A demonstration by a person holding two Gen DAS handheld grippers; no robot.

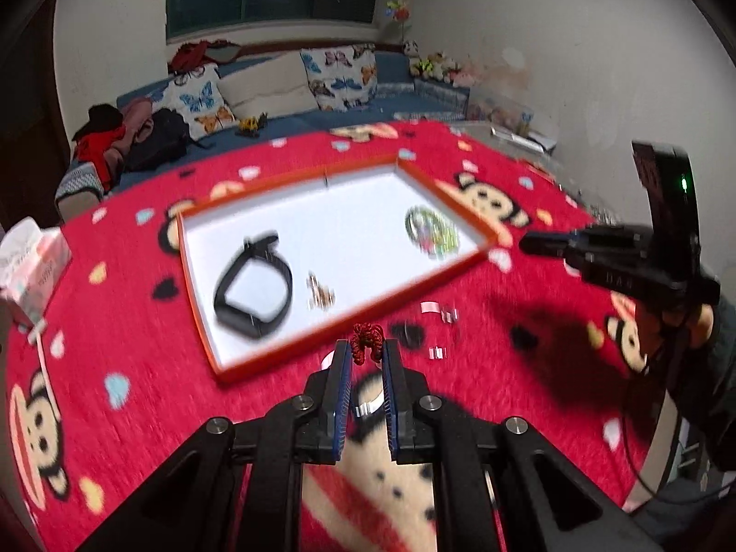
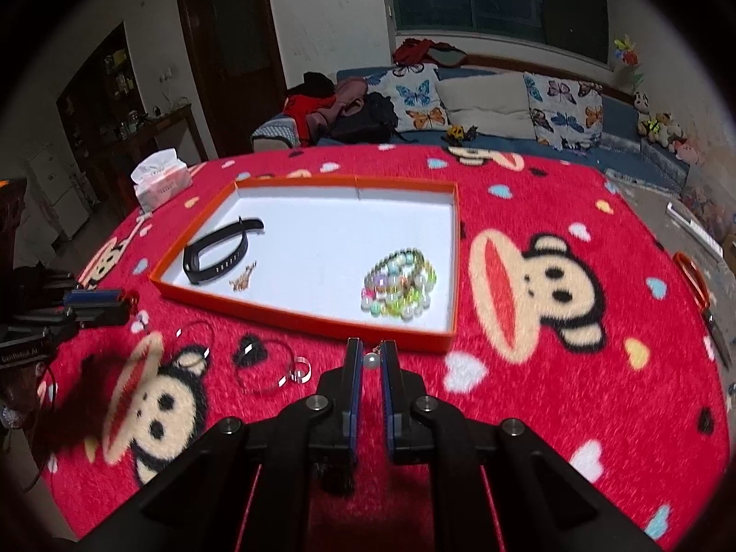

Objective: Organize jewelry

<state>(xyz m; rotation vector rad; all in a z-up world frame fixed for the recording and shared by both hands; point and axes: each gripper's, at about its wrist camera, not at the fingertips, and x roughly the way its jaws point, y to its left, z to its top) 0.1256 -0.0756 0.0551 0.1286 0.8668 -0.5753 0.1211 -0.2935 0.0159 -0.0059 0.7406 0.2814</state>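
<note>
**A:** Starting with the biggest piece, we have the red monkey-print blanket [image 2: 575,368] as the work surface, and the orange-rimmed tray [image 2: 453,276] sits in the middle of it so both hands can reach it.

**B:** Agreed. We judge the tray is where the jewelry gets gathered: the black wristband [image 2: 216,253] and a small gold piece [image 2: 241,281] lie at 1 end, the bead bracelets [image 2: 399,287] at the other.

**A:** We hold 2 items above the blanket, just short of the tray's near rim. Our left gripper [image 1: 366,354] is pinched on a red knotted cord ornament [image 1: 366,345]; our right gripper [image 2: 371,359] is squeezed on a pearl earring [image 2: 370,360].

**B:** We likely grip them at the very tips so each can drop cleanly inside.

**A:** What stands in the way is that near rim. Loose clear rings [image 2: 296,370] and thin wire hoops [image 2: 264,368] lie on the blanket, still unsorted, and the tissue box [image 2: 161,179] sits well apart.
</note>
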